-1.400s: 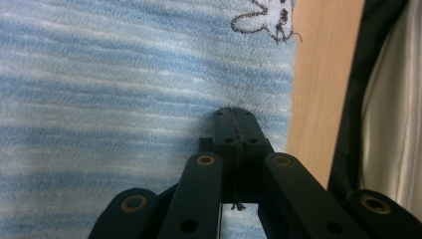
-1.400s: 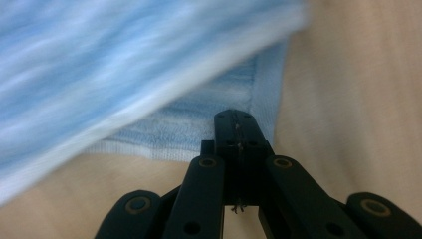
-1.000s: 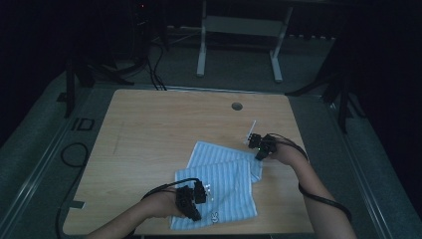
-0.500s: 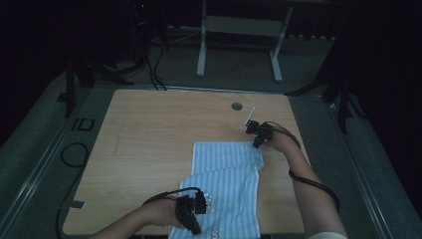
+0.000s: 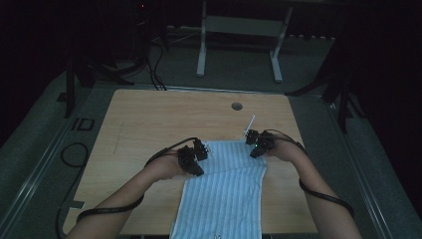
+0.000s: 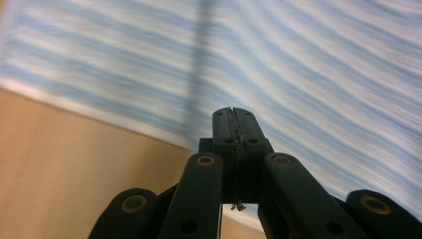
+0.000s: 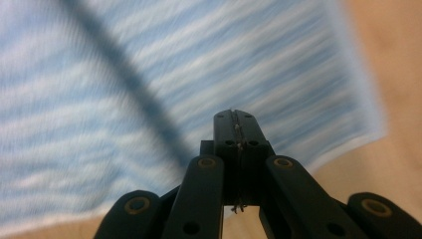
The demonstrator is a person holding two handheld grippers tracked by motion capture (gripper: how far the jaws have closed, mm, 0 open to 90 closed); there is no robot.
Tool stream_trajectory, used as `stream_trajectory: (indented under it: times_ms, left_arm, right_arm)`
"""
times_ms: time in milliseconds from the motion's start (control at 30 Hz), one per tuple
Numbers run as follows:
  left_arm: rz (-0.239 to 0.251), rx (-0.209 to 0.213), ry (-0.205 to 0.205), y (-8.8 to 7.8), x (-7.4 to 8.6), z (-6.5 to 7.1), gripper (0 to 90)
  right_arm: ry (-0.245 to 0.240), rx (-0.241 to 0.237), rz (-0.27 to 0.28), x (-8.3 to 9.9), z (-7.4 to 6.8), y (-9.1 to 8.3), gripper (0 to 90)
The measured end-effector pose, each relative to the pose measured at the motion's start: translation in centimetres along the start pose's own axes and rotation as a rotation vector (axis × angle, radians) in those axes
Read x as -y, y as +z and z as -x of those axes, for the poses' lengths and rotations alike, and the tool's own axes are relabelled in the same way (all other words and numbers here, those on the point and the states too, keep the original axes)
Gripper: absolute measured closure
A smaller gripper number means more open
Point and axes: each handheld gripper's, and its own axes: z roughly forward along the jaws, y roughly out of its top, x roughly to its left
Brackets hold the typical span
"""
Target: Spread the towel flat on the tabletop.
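Observation:
A blue-and-white striped cloth (image 5: 226, 194) lies flat on the wooden table (image 5: 149, 119) and hangs over its front edge. My left gripper (image 5: 193, 158) is at the cloth's far left corner. Its jaws are shut above the striped cloth (image 6: 318, 74), near its edge, and I see nothing pinched between them. My right gripper (image 5: 256, 145) is at the far right corner, also shut, over the cloth (image 7: 199, 59), whose corner shows to the right. Both gripper views are blurred by motion.
A round hole (image 5: 237, 106) sits in the table's far side, and a thin white strip (image 5: 249, 124) lies just beyond the right gripper. Bare wood spreads left of the cloth. A metal frame (image 5: 239, 45) stands on the dark floor behind.
The cloth went from a folded heap to a long flat strip over the front edge. My left gripper then moved from the near edge up to the far left corner. The right gripper barely shifted.

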Motion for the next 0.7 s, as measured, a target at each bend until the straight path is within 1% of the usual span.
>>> stream_trajectory:
  times_ms: [33, 67, 133, 167, 200, 233, 267, 300, 333, 367, 400, 433, 500, 533, 567, 600, 667, 700]
  left_arm:
    - [-0.020, -0.018, -0.004, 0.5, -0.4, -0.6, 89.7]
    - [-0.028, -0.033, -0.010, 1.1, -0.7, -1.1, 89.7]
    - [-0.057, -0.048, -0.018, 2.2, -1.2, -1.9, 89.7]
    - [-0.063, -0.045, -0.033, 2.7, -1.4, -2.4, 89.7]
    - [-0.063, -0.045, -0.033, 2.7, -1.4, -2.4, 89.7]
    - [-0.076, -0.032, -0.049, 3.6, -1.7, -3.0, 89.7]
    - [-0.085, -0.037, -0.052, 4.0, -1.7, -3.2, 89.7]
    - [-0.091, -0.031, -0.058, 4.3, -1.7, -3.5, 89.7]
    - [-0.107, -0.024, -0.059, 4.6, -1.7, -3.7, 89.6]
    - [-0.092, -0.017, -0.074, 4.7, -1.6, -4.0, 89.7]
    - [-0.092, -0.017, -0.074, 4.7, -1.6, -4.0, 89.6]
    - [-0.093, -0.014, -0.086, 4.7, -1.6, -4.5, 89.7]
    - [-0.100, -0.027, -0.092, 4.6, -1.5, -5.0, 89.6]
    - [-0.100, -0.027, -0.092, 4.6, -1.5, -5.0, 89.7]
    - [-0.104, -0.039, -0.100, 4.5, -1.4, -5.6, 89.6]
    - [-0.104, -0.039, -0.100, 4.5, -1.4, -5.6, 89.6]
    - [-0.119, -0.056, -0.102, 4.5, -1.5, -6.1, 89.6]
    - [-0.125, -0.068, -0.109, 4.4, -1.5, -6.5, 89.6]
  right_arm:
    - [-0.001, -0.003, -0.014, 0.4, -0.2, 0.4, 89.6]
    - [-0.007, -0.006, -0.036, 0.7, -0.3, 0.9, 89.6]
    - [0.000, -0.003, -0.070, 1.2, -0.4, 1.6, 89.6]
    - [0.005, -0.005, -0.078, 1.4, -0.3, 1.9, 89.6]
    - [0.005, -0.005, -0.078, 1.4, -0.3, 1.9, 89.6]
    - [0.008, -0.008, -0.073, 1.6, -0.2, 2.1, 89.6]
    - [0.011, -0.008, -0.069, 1.6, -0.1, 2.1, 89.6]
    - [0.010, -0.007, -0.071, 1.6, 0.0, 2.1, 89.7]
    - [0.010, -0.005, -0.071, 1.5, 0.0, 2.1, 89.7]
    - [0.007, 0.000, -0.069, 1.4, 0.1, 2.1, 89.7]
    - [0.007, 0.000, -0.069, 1.4, 0.1, 2.1, 89.7]
    - [0.011, 0.002, -0.071, 1.2, 0.3, 2.2, 89.6]
    - [0.016, 0.005, -0.067, 0.9, 0.6, 2.2, 89.6]
    - [0.016, 0.005, -0.067, 0.9, 0.6, 2.2, 89.6]
    - [0.018, 0.007, -0.063, 0.6, 0.9, 2.3, 89.6]
    - [0.025, 0.005, -0.055, 0.5, 1.1, 2.3, 89.6]
    - [0.029, 0.002, -0.052, 0.3, 1.3, 2.3, 89.6]
    - [0.035, -0.001, -0.047, 0.1, 1.5, 2.4, 89.6]
